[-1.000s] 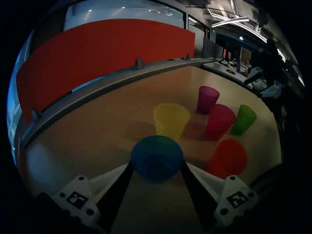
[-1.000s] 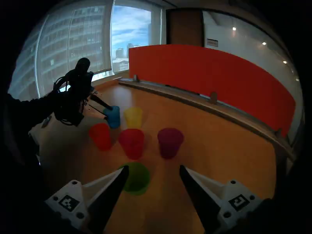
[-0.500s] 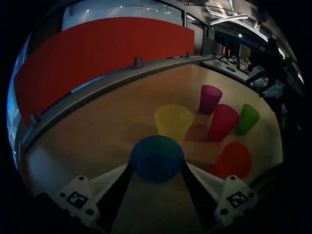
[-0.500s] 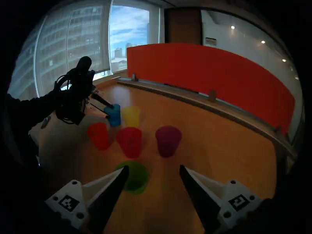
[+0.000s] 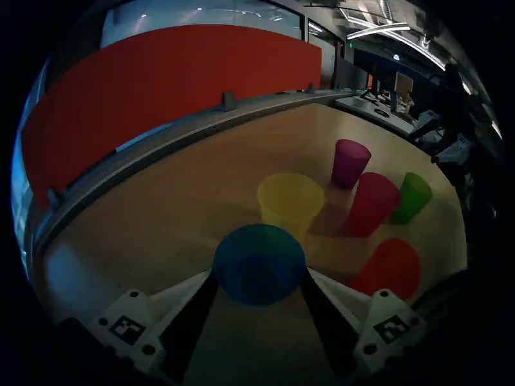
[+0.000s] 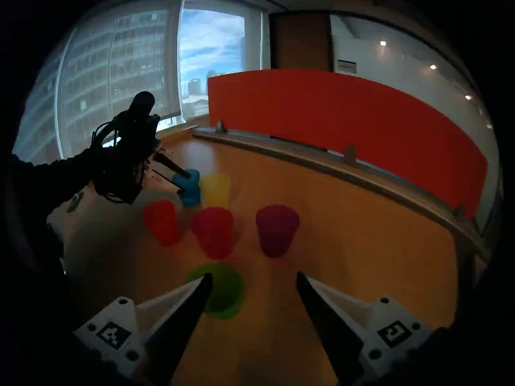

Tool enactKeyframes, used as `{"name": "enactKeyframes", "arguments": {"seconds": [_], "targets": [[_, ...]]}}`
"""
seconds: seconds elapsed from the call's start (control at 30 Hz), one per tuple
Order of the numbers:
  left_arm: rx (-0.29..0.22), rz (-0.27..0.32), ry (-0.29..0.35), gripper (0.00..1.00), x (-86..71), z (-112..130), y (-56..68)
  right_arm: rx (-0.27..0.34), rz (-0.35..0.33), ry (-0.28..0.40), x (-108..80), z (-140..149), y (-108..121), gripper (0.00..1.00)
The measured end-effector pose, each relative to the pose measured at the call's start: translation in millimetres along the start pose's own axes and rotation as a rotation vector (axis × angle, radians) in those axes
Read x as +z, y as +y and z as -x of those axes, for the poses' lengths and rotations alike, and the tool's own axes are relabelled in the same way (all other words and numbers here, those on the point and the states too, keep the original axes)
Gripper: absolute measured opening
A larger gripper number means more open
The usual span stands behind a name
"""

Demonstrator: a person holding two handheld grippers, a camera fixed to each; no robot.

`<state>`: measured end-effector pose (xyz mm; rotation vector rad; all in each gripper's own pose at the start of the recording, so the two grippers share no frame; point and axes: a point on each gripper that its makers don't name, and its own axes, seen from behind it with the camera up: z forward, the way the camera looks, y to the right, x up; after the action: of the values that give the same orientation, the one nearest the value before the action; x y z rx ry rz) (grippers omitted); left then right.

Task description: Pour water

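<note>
Blue cup (image 5: 259, 260) sits clamped between the two fingers of the left gripper (image 5: 259, 273), one finger pressed to each side. In the left gripper view the gripper tips downward onto it, so the cup's open mouth faces the camera. Its inside is too dark to tell what it holds. Beyond it on the wooden table (image 5: 180, 193) stands a yellow cup (image 5: 291, 201), the nearest one. A purple cup (image 5: 351, 162), a red cup (image 5: 372, 202) and a green cup (image 5: 412, 197) stand farther to the right. An orange cup (image 5: 389, 269) stands nearest on the right side. A red partition (image 5: 161, 83) runs along the far edge of the table.

In the right gripper view the right gripper (image 6: 253, 278) reaches forward low over the table with its fingers spread wide and nothing between them. The green cup (image 6: 219, 291) stands just beside the finger on the left of the picture, without being gripped. Ahead stand the orange, red and purple cups in a rough row. Across the table a hand (image 6: 119, 170) in a dark sleeve holds the left gripper angled down toward the cups. The blue cup in its fingers is just beside the yellow one. I cannot tell whether its base touches the table. A window (image 6: 129, 71) fills the wall behind.
</note>
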<state>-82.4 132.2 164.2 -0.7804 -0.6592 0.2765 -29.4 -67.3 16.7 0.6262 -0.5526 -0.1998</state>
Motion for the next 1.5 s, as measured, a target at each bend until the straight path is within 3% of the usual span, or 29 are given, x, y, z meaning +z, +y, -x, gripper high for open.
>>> {"name": "enactKeyframes", "arguments": {"seconds": [0.37, 0.6, 1.5], "targets": [[-0.016, -0.008, 0.014, 0.85, 0.5, -1.0, -2.2, 0.005, -0.001, 0.003, -1.4, -0.8, -0.6, 1.00], [-0.014, -0.017, 0.034, 0.85, -7.1, -5.9, -3.5, 0.006, -0.002, 0.006, -2.0, -3.0, -2.1, 1.00], [-0.030, -0.063, 0.265, 0.85, -92.0, -72.4, 15.8, -0.011, 0.005, 0.031, -21.3, -8.6, -16.2, 1.00]]}}
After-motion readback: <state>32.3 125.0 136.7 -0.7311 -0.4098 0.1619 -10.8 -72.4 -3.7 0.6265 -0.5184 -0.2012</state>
